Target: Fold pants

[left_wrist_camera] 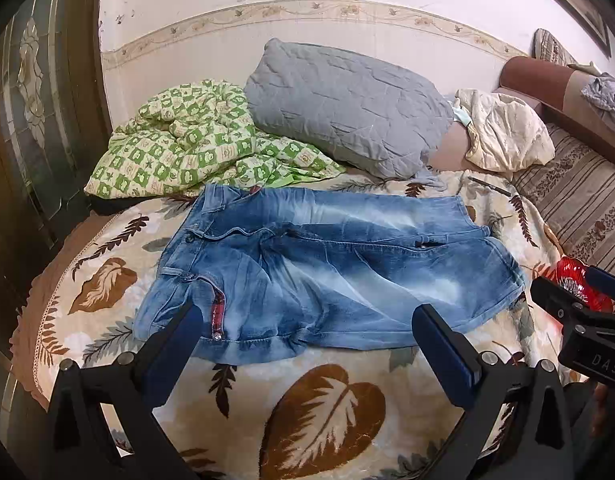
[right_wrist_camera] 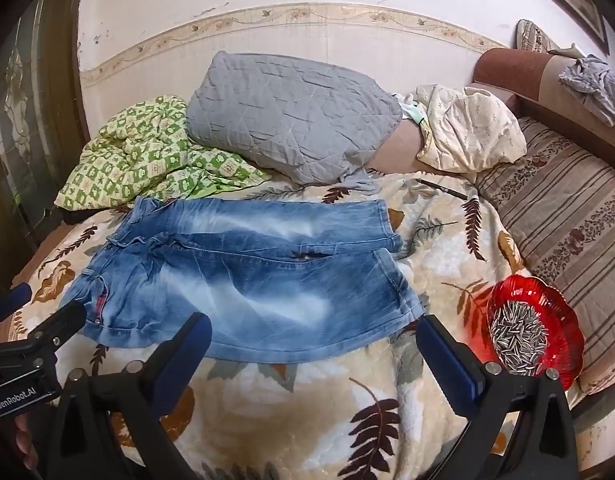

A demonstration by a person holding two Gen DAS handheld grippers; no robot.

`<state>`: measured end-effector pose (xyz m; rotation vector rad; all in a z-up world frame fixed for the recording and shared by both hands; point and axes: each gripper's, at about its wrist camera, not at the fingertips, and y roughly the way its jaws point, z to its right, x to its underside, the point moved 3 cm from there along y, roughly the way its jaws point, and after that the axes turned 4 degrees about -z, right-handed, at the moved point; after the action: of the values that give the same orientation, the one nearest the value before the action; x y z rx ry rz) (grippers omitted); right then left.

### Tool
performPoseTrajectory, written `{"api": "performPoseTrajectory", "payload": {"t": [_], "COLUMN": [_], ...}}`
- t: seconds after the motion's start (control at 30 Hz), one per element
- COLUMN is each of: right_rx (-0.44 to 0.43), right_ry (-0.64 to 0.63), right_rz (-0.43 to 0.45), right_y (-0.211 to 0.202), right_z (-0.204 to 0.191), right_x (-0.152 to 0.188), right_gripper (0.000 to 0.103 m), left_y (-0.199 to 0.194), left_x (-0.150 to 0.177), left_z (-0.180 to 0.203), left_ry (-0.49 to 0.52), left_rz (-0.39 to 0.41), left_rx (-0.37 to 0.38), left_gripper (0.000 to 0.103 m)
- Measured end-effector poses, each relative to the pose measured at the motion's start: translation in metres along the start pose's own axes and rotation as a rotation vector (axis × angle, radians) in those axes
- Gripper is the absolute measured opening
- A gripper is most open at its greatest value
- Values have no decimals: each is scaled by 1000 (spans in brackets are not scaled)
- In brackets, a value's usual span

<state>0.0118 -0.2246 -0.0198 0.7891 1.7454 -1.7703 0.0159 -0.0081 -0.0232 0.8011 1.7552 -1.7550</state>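
Faded blue denim pants (left_wrist_camera: 327, 264) (right_wrist_camera: 247, 288) lie flat on a leaf-patterned blanket (left_wrist_camera: 327, 400), waistband to the left and both leg hems to the right. My left gripper (left_wrist_camera: 307, 314) hovers wide open over the near edge of the pants, toward the waist end, with nothing between its blue pads. In the right wrist view my right gripper (right_wrist_camera: 314, 322) also stands open, over the near leg toward the hem. Neither gripper touches the denim. Each gripper shows at the edge of the other's view: the right gripper (left_wrist_camera: 575, 284) and the left gripper (right_wrist_camera: 49, 300).
A grey pillow (left_wrist_camera: 347, 108), a green checked quilt (left_wrist_camera: 187, 140) and a cream pillow (right_wrist_camera: 467, 128) lie behind the pants. A red bowl of sunflower seeds (right_wrist_camera: 531, 328) sits close to the right of my right gripper. A pen (right_wrist_camera: 441, 189) lies near the striped sofa cover (right_wrist_camera: 567, 220).
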Motion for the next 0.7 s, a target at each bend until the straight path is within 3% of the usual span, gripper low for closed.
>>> {"api": "performPoseTrajectory", "payload": {"t": [0.7], "right_rx": [-34], "right_ry": [25], "right_rz": [-8], "right_y": [1], "right_z": [2], "right_x": [4], "right_gripper": [103], "left_y": [0], "left_x": [1], "left_z": [-5], "left_ry": [-15], "left_rz": [8], "left_rx": [-21], "left_gripper": [103]}}
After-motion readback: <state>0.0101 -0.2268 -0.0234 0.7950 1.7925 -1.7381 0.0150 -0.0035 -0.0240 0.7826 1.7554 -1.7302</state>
